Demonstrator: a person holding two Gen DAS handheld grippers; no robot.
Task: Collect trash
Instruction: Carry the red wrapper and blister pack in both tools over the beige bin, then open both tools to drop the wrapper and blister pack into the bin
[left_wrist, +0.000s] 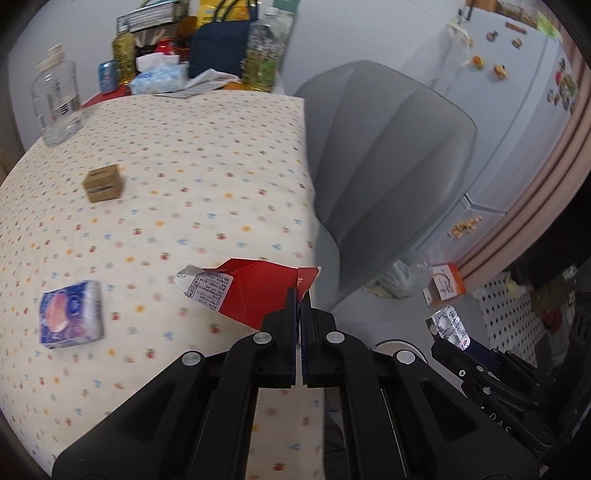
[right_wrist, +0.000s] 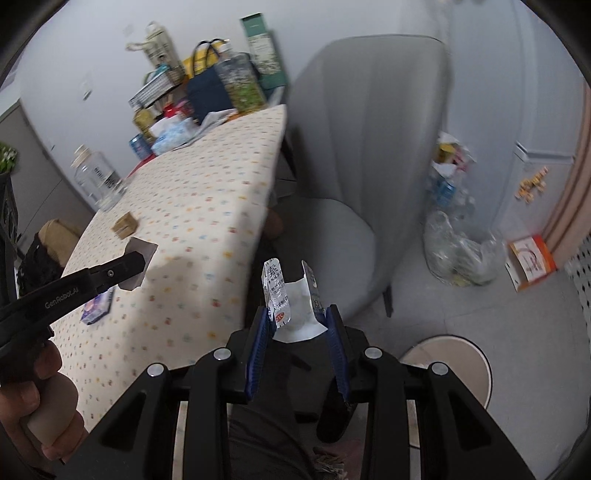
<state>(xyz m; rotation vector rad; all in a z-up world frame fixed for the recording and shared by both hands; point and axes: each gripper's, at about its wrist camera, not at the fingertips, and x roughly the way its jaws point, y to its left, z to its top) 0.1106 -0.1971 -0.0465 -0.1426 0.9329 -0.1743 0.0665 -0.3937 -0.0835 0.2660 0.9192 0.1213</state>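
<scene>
My left gripper (left_wrist: 299, 295) is shut on a torn red carton piece (left_wrist: 258, 291), held over the right edge of the dotted tablecloth (left_wrist: 184, 166). From the right wrist view, the left gripper (right_wrist: 135, 264) shows at the left with the carton's grey back (right_wrist: 142, 251). My right gripper (right_wrist: 295, 317) is shut on a bent silver pill blister pack (right_wrist: 280, 295), its two ends standing up between the blue pads (right_wrist: 260, 332), above the floor beside the table. The blister pack (left_wrist: 448, 326) also shows in the left wrist view. A small brown box (left_wrist: 103, 183) and a purple tissue pack (left_wrist: 70, 314) lie on the table.
A grey chair (left_wrist: 388, 177) stands right of the table. A clear bag full of trash (right_wrist: 458, 247) sits on the floor by the fridge (left_wrist: 517, 110). An orange-white box (right_wrist: 530, 260) lies near it. Bottles, a glass jar (left_wrist: 55, 99) and a navy bag (left_wrist: 218, 48) crowd the table's far end. A round stool (right_wrist: 447, 363) is below.
</scene>
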